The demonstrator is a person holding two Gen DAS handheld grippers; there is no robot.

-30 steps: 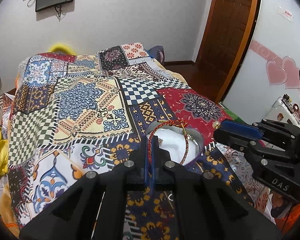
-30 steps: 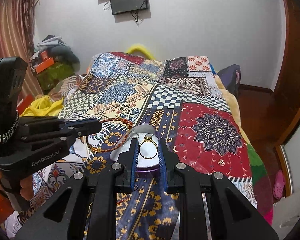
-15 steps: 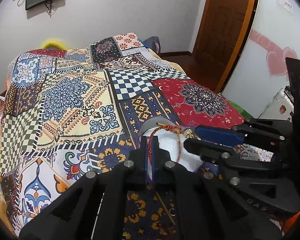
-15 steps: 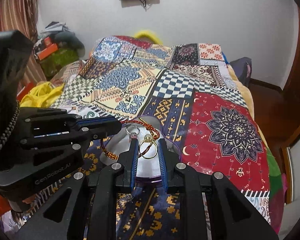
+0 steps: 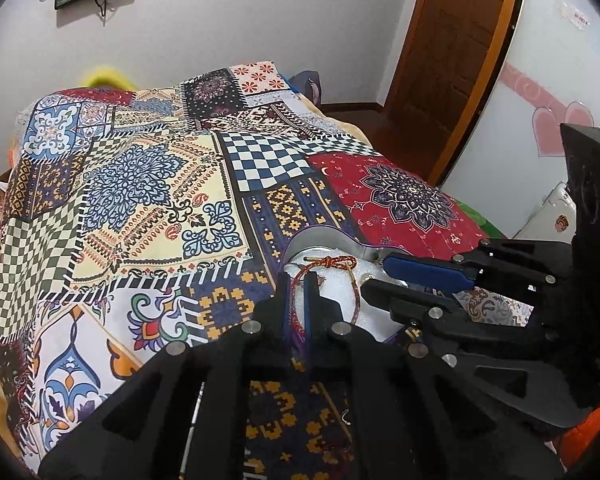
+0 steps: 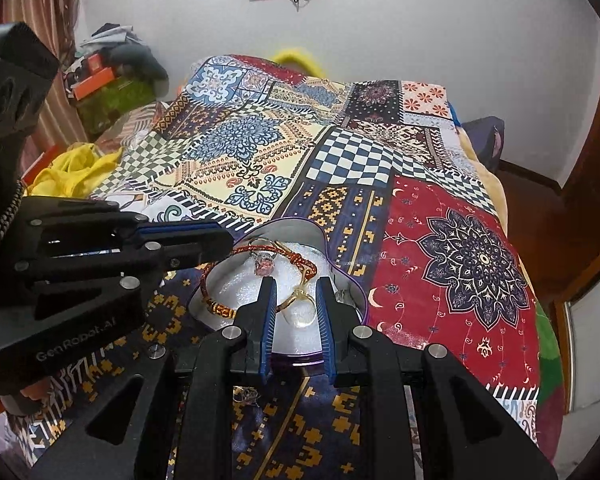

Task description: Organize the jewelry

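A bed (image 6: 452, 240) under a patchwork bedspread (image 5: 148, 200) carries everything. Just ahead of both tools sits a purple-rimmed jewelry box (image 6: 342, 276) with a white padded lining.

The left tool (image 5: 299, 284) is nearly closed, pinching the red cord bracelet (image 5: 332, 262), whose loop hangs over the box lining right in front of its tips. The right tool (image 6: 296, 300) stands at a narrow-to-medium gap, with the gold ring (image 6: 300, 308) between its blue pads over the lining; whether the pads actually press the ring I cannot tell. Beyond its tips a pink-stone ring (image 6: 263, 264) lies inside the box.

The step in hand looks like placing both pieces into the box. Next, each tool probably needs to widen and let its piece settle on the lining without snagging the cord on the ring, then back away.
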